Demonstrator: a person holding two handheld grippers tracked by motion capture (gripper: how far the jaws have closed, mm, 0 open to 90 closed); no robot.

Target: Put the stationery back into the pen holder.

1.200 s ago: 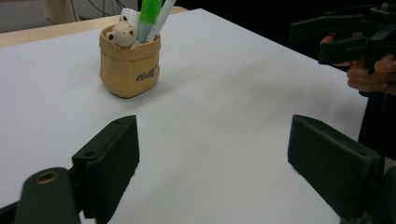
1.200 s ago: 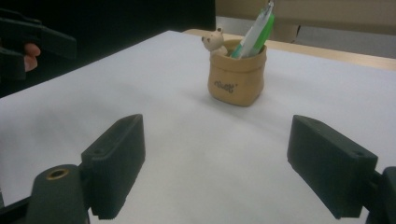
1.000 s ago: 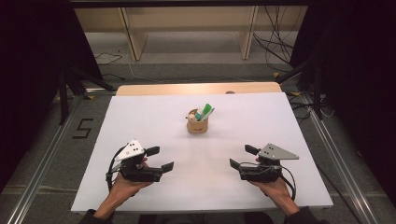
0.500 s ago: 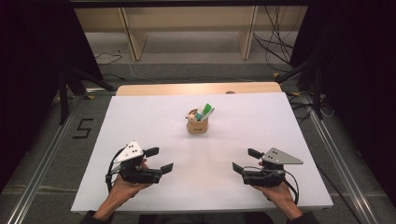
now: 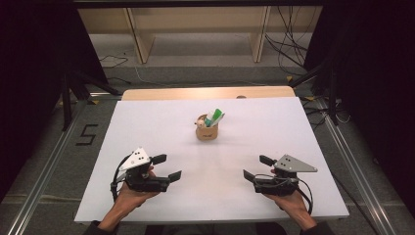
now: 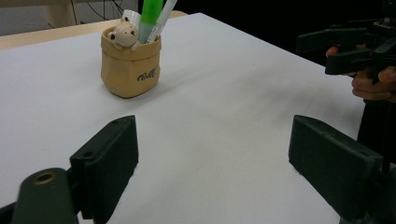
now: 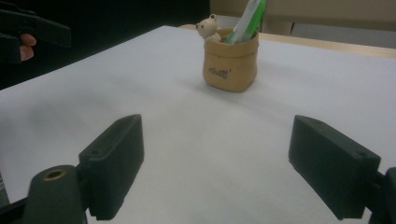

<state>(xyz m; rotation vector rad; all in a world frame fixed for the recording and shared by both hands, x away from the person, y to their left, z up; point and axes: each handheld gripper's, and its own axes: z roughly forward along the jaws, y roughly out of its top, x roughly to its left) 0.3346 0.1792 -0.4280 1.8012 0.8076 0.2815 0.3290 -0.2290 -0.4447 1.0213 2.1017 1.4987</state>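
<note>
A small tan pen holder [image 5: 207,131] with a little bear figure on its rim stands at the middle of the white table [image 5: 147,122], holding green and white pens [image 5: 214,117]. My left gripper [image 5: 167,166] rests open near the front left, held in a hand. My right gripper [image 5: 257,167] is open at the front right. In the left gripper view the holder [image 6: 130,70] sits ahead of my open jaws [image 6: 217,154], with nothing between them. The right gripper view has the holder [image 7: 230,63] beyond its open jaws [image 7: 217,158].
A bare wooden strip [image 5: 205,93] runs along the table's far edge. Behind it stand a wooden frame [image 5: 137,39] and floor cables [image 5: 288,44]. The right gripper [image 6: 348,46] appears far off in the left gripper view.
My right gripper has drifted slightly to the right and nearer the front edge. The left gripper and the pen holder have barely moved.
</note>
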